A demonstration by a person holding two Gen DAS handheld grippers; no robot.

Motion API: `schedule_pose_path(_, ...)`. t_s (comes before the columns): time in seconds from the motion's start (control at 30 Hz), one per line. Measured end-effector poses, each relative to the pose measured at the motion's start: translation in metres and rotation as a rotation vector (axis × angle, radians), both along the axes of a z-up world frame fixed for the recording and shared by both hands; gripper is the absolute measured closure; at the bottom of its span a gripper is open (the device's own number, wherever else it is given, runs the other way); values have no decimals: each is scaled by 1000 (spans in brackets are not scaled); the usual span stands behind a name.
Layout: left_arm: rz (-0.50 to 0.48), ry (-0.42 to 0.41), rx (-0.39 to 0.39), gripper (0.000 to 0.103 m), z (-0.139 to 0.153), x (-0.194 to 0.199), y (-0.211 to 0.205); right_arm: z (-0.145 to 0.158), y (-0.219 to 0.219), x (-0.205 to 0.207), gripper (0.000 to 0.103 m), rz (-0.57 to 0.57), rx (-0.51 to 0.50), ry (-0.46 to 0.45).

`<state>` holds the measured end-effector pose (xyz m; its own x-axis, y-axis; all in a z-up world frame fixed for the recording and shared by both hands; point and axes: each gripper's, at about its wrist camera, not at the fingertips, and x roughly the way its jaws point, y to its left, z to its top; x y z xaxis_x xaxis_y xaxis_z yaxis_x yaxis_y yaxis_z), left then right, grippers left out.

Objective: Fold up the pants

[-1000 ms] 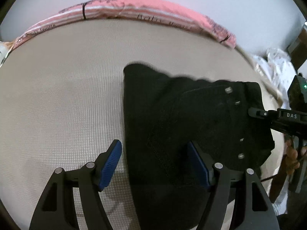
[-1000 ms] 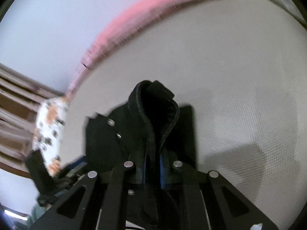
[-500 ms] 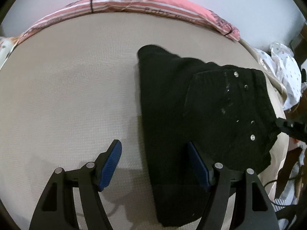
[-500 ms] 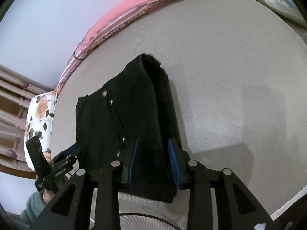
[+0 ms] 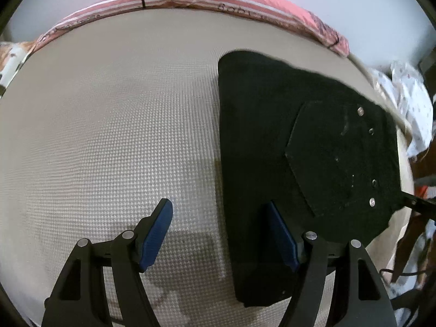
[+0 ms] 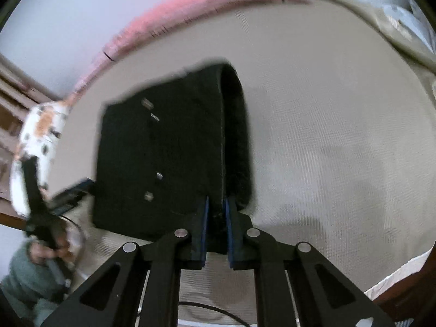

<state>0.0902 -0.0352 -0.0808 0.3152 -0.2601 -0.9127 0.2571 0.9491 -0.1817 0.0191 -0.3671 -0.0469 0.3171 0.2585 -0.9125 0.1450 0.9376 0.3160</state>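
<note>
pants: black pants point(image 5: 272, 141), folded into a compact stack, lying on the beige textured mattress point(image 5: 109, 136) toward its right side in the left wrist view; back pocket point(image 5: 335, 158) faces up, metal rivets point(image 5: 372, 202) near the right edge
pants in right view: same bundle point(image 6: 169, 150), rounded folded edge point(image 6: 235, 136) along its right side, snaps point(image 6: 148, 196) in a column on the left panel
left gripper: left gripper point(image 5: 222, 234) held low over the mattress, blue pads spread wide, nothing between them; left pad point(image 5: 158, 234) over bare mattress, right pad point(image 5: 280, 237) over the near part of the pants; contact with the fabric cannot be told
right gripper: right gripper point(image 6: 216, 229) has its blue pads point(image 6: 205, 226) drawn close together, clamping the near edge of the pants at the fold
left gripper seen from right view: handle point(image 6: 41, 212) at far left, blurred, gripped by a hand point(image 6: 49, 248) with a grey-green sleeve
mattress edge: pink striped fabric point(image 5: 204, 0) running along the far side, pale wall point(image 5: 354, 5) behind it
right of mattress: white patterned cloth point(image 5: 408, 103) just beyond the edge
far left in right view: floral white-orange cloth point(image 6: 41, 128), blurred
image quality: right wrist view motion-blurred, left wrist view mostly sharp
</note>
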Motion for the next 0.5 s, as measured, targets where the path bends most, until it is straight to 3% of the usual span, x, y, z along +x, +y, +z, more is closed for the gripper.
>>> schedule_pose_path(0.5, -22, -35, 88, 28, -8, -6, -9, 5, -4, 8, 86, -26, 28, 20)
